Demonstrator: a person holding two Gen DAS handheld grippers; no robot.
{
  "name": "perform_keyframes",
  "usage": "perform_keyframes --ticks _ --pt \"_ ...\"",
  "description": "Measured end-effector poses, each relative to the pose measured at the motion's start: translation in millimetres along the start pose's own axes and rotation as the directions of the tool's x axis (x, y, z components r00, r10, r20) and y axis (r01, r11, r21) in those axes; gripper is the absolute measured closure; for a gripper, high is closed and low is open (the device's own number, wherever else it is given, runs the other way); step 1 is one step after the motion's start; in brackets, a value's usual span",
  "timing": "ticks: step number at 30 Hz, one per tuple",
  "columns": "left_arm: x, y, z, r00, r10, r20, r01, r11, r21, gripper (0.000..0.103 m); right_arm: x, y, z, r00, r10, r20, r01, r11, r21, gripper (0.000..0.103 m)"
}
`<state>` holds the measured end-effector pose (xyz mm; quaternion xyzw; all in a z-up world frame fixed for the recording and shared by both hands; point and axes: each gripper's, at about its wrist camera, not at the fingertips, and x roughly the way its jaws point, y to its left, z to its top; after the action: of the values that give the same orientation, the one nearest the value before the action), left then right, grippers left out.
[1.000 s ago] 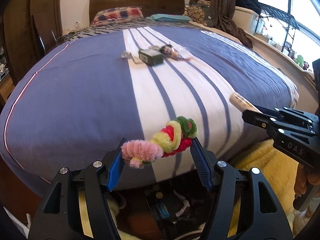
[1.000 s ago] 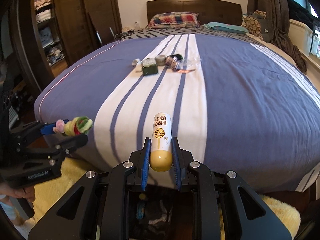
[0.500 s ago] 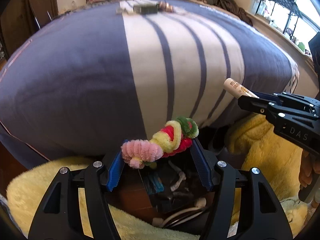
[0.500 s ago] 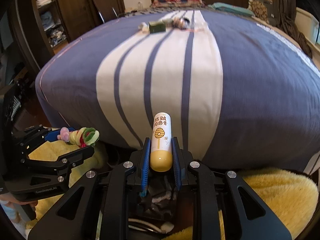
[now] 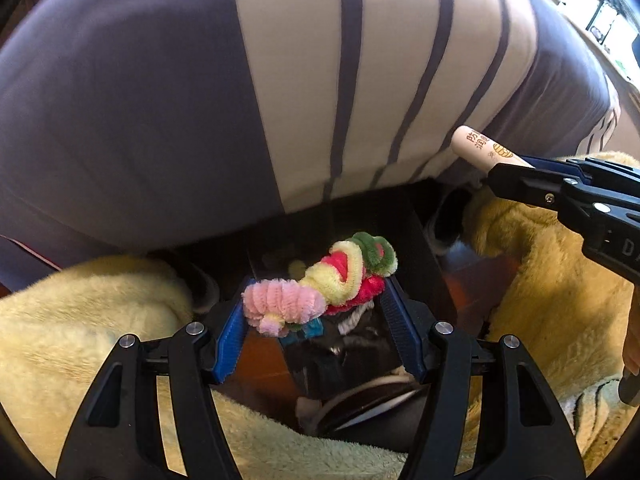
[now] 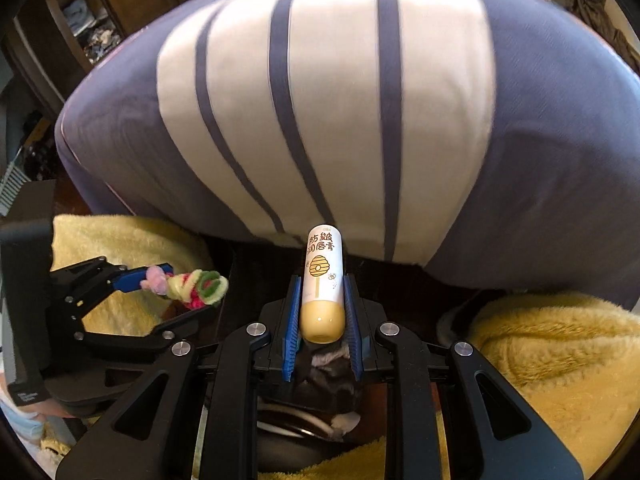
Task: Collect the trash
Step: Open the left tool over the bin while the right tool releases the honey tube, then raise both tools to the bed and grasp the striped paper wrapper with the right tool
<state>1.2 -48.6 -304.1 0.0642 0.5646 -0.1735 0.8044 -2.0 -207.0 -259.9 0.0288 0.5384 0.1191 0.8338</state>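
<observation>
two grippers, both loaded, at the striped bed's [image 6: 340, 100] foot.
left gripper [image 5: 318, 312] clamps a pipe-cleaner twist [image 5: 320, 284]; right gripper [image 6: 322, 308] pinches a lip balm tube [image 6: 323, 280] over what may be a bin [image 5: 344, 360].

Both grippers are showing matte black, angular linkage frames with triangular cut-outs and round silver screw heads. The left gripper [image 5: 318, 312] and right gripper [image 6: 322, 306] are wearing ribbed blue pads [image 5: 230, 340] inside their fingers. White lettering is showing on each gripper's black side.

A bed [image 6: 540, 128] with a blue-and-white striped cover fills the view. Yellow rug [image 6: 560, 356] at five o'clock, dark wooden shelves [image 6: 84, 12] at ten o'clock, bright window [image 5: 592, 12] at one o'clock.
</observation>
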Motion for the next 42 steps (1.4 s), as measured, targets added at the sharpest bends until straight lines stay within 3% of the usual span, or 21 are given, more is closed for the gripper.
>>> perform_keyframes --ticks 8,15,17,21,26,28,35,42 --pt "27.8 3.8 0.1 0.996 -0.049 -0.080 0.047 0.999 -0.023 0.042 29.6 2.1 -1.6 0.995 0.011 -0.098 -0.011 1.000 0.001 0.081" --pt "34.2 5.6 0.5 0.991 -0.080 -0.104 0.076 0.996 -0.040 0.035 33.4 -2.4 3.7 0.994 0.013 -0.105 -0.012 1.000 0.010 0.079" --pt "32.7 9.0 1.4 0.992 -0.073 -0.101 0.068 0.997 -0.047 0.028 32.3 -1.6 7.4 0.995 0.007 -0.097 -0.005 1.000 0.016 0.065" --pt "25.9 11.5 3.1 0.995 -0.056 -0.082 0.051 0.997 -0.054 0.017 24.7 -5.3 11.4 0.997 -0.012 -0.071 0.014 0.999 0.033 0.052" --pt "6.8 12.0 6.5 0.999 -0.032 -0.041 0.030 0.998 -0.048 0.009 5.3 -7.0 15.2 0.997 -0.076 -0.008 0.076 0.997 0.020 0.016" --pt "-2.5 11.7 8.9 0.999 -0.030 -0.019 0.029 0.999 -0.045 0.008 -3.8 -5.7 16.5 0.994 -0.105 0.027 0.105 0.994 0.008 0.007" --pt "-47.7 10.1 16.7 0.996 -0.013 0.088 0.016 0.999 -0.038 0.008 -32.4 -10.7 20.8 0.985 -0.140 0.102 0.138 0.990 0.026 0.004" --pt "-93.0 9.9 32.2 0.979 0.028 0.204 -0.024 0.999 -0.024 0.008 -71.5 -25.9 30.0 0.969 -0.156 0.191 0.144 0.987 0.072 0.004"
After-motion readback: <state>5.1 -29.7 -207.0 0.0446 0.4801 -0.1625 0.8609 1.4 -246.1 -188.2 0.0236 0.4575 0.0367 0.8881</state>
